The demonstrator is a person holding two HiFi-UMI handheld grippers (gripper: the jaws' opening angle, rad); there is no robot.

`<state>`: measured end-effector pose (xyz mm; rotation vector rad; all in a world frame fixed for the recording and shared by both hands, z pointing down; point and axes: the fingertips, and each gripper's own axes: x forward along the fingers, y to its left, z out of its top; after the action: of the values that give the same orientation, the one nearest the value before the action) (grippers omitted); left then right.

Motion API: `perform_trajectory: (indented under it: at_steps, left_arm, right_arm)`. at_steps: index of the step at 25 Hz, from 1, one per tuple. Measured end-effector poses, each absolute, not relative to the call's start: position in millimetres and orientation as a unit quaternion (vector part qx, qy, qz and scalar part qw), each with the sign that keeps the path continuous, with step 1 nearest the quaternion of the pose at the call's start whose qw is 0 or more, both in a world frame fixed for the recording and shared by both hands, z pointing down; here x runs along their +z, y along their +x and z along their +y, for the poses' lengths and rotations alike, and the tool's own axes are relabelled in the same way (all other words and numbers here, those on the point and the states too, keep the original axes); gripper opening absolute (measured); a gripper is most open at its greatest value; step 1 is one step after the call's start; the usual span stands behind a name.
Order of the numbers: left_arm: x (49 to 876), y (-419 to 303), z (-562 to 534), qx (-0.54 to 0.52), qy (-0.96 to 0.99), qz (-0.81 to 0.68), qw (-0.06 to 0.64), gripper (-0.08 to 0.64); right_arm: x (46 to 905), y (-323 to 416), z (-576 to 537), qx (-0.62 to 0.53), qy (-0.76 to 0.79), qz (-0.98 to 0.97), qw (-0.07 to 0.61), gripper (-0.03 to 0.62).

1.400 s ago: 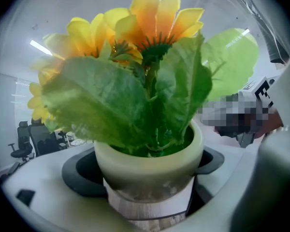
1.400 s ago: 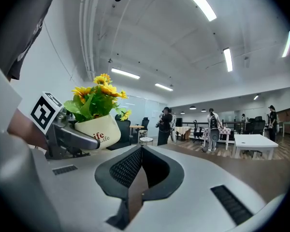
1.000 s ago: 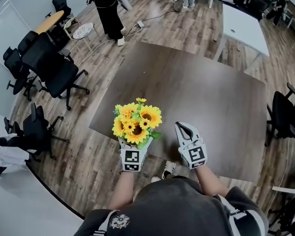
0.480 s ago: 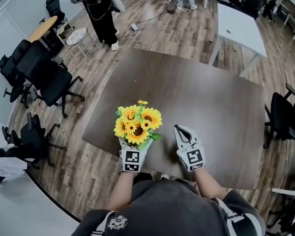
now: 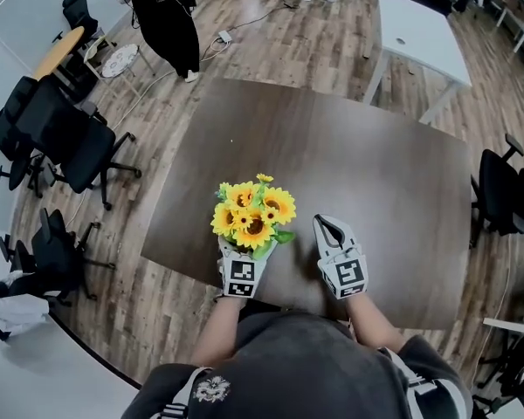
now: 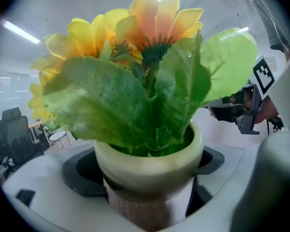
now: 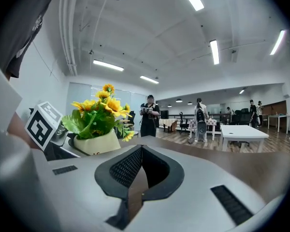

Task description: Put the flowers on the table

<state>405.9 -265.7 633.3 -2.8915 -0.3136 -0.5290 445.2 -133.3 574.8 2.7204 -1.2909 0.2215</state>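
Nearest, the left gripper [image 5: 247,256] has its jaws clamped on the pale green pot [image 6: 150,161] of artificial sunflowers [image 5: 252,216], held upright over the near edge of the dark table [image 5: 375,173]. Just right, the right gripper [image 5: 329,228] is closed and empty. Far left stands a person in black [image 5: 168,20].

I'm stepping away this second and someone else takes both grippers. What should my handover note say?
Left gripper: shut on the flower pot, with the flowers upright.
Right gripper: shut, empty, beside the pot.
Position: the pot is over the near edge of the table; I cannot tell whether it is touching.
Left to do: set the pot down and release it.
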Motion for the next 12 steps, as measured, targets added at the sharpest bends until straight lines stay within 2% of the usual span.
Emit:
perform_trajectory:
  at_steps: [12]
  left_arm:
    - [719,449,-281,-0.236,-0.962,-0.117,0.072,0.532]
  right_arm:
    - [617,473,-149,0.119,0.895,-0.421,0.081,0.023]
